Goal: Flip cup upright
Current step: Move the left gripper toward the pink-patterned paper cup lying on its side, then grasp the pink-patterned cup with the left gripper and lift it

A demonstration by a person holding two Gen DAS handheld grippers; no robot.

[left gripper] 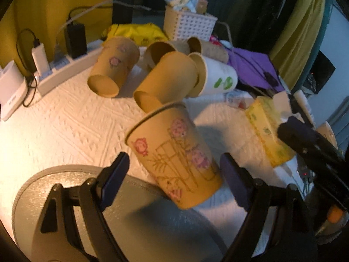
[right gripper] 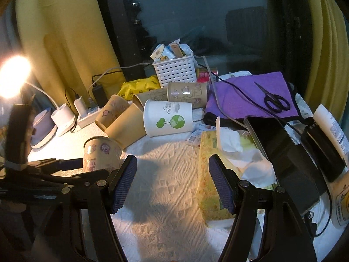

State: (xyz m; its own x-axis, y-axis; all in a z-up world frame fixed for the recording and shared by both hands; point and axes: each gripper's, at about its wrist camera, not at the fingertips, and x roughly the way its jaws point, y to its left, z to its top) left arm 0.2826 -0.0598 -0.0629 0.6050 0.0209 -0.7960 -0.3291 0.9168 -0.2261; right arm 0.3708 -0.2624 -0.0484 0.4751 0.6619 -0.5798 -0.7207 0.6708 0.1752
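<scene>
A tan paper cup with pink pig drawings stands mouth up on the edge of a grey round mat, between the fingers of my open left gripper; the pads do not touch it. It also shows in the right wrist view, upright. My right gripper is open and empty over the white cloth. Several other cups lie on their sides behind: tan ones and a white one with a green tree.
A yellow tissue box lies right of my right gripper. A white basket, purple cloth with scissors, a power strip with chargers, a lit lamp and a black device crowd the table.
</scene>
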